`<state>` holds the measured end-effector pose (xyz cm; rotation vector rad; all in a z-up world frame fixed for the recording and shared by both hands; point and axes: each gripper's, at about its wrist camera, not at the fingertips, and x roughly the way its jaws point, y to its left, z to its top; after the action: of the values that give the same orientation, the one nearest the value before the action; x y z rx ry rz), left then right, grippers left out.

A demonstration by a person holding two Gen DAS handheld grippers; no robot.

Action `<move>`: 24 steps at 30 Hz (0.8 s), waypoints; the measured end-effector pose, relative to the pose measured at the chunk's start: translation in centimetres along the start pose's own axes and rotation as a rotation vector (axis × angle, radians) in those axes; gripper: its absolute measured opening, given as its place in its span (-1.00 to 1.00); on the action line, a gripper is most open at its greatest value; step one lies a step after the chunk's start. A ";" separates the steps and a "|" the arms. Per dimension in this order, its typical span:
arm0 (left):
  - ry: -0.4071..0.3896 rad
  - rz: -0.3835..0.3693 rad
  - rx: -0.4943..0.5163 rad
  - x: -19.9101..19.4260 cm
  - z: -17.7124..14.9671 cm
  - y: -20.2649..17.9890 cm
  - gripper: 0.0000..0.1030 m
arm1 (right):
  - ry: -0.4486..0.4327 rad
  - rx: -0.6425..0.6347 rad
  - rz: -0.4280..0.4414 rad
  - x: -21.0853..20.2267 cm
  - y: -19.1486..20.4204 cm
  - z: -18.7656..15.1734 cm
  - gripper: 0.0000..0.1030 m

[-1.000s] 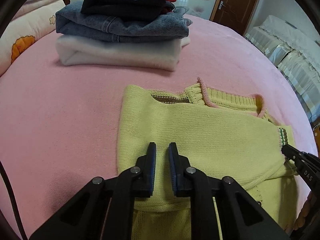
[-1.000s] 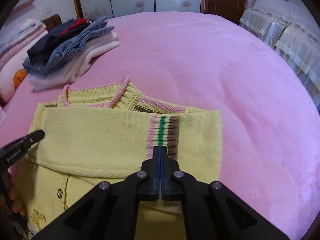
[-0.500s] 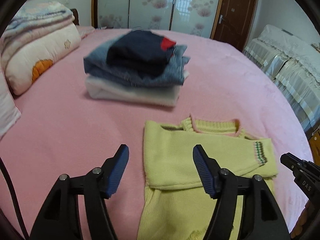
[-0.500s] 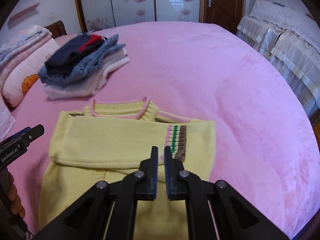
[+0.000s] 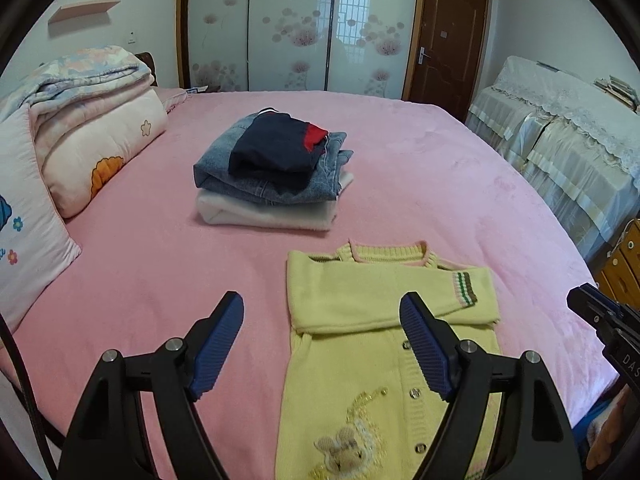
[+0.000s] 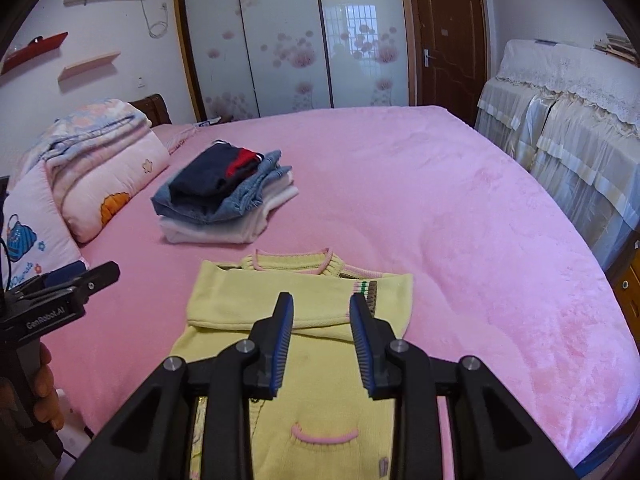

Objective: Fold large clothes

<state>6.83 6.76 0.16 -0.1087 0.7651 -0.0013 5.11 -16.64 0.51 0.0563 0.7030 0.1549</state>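
Observation:
A yellow knitted cardigan (image 5: 384,332) lies flat on the pink bed near its front edge, with one sleeve folded across the chest and its striped cuff (image 5: 464,288) at the right. It also shows in the right wrist view (image 6: 304,308). My left gripper (image 5: 322,316) is wide open and empty, raised above the cardigan's left side. My right gripper (image 6: 322,312) is open and empty, raised above the cardigan's middle. Each gripper shows at the edge of the other's view.
A stack of folded clothes (image 5: 276,176), dark blue on denim on white, sits mid-bed beyond the cardigan. A rolled quilt (image 5: 96,128) and a pillow (image 5: 24,240) lie at the left. Covered furniture (image 5: 568,152) stands right of the bed (image 5: 440,184).
Both grippers have let go of the folded sleeve, opened, and pulled back and up from the cardigan. The left one opened first and widest.

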 end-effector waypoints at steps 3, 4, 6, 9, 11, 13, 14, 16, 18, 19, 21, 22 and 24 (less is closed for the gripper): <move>-0.010 -0.014 0.001 -1.9 -1.1 0.3 0.54 | -0.008 0.013 0.028 -1.9 -0.2 -0.5 -0.40; -0.011 -0.016 0.000 -2.1 -1.3 0.3 0.54 | -0.012 0.013 0.030 -2.4 -0.1 -0.8 -0.40; -0.007 -0.027 0.002 -2.8 -2.2 0.6 0.54 | -0.017 0.011 0.030 -3.4 -0.3 -1.4 -0.33; 0.013 -0.038 0.013 -3.6 -3.8 0.9 0.54 | -0.021 0.013 0.028 -4.4 -0.5 -2.6 -0.10; 0.032 -0.039 0.020 -3.4 -4.8 1.1 0.54 | -0.026 0.007 0.023 -4.9 -0.7 -3.6 -0.06; 0.067 -0.046 0.025 -2.9 -6.5 1.6 0.54 | -0.016 0.002 0.023 -5.1 -1.1 -4.6 -0.06; 0.084 -0.052 0.026 -2.5 -7.3 1.9 0.54 | -0.006 0.001 0.023 -5.1 -1.3 -5.1 -0.06; 0.124 -0.061 0.017 -1.5 -9.0 2.6 0.54 | 0.024 -0.002 0.020 -5.0 -1.9 -6.2 -0.06; 0.166 -0.069 0.003 -0.4 -10.6 3.4 0.54 | 0.053 -0.005 0.015 -4.5 -2.6 -7.4 -0.06; 0.198 -0.068 -0.009 0.5 -11.5 3.9 0.54 | 0.079 -0.007 0.015 -4.1 -3.1 -8.2 -0.06; 0.239 -0.096 -0.026 1.6 -13.0 4.5 0.54 | 0.113 -0.002 0.021 -3.6 -3.7 -9.4 -0.06; 0.255 -0.108 -0.038 2.1 -13.6 4.9 0.54 | 0.140 0.005 0.029 -3.1 -4.2 -10.3 -0.06; 0.295 -0.146 -0.064 3.3 -15.0 5.5 0.54 | 0.178 0.015 0.032 -2.2 -4.9 -11.9 -0.06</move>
<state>-1.39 10.67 -13.42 -0.2288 1.0504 -0.1343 -3.65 -21.83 -7.68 0.0690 0.8814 0.1871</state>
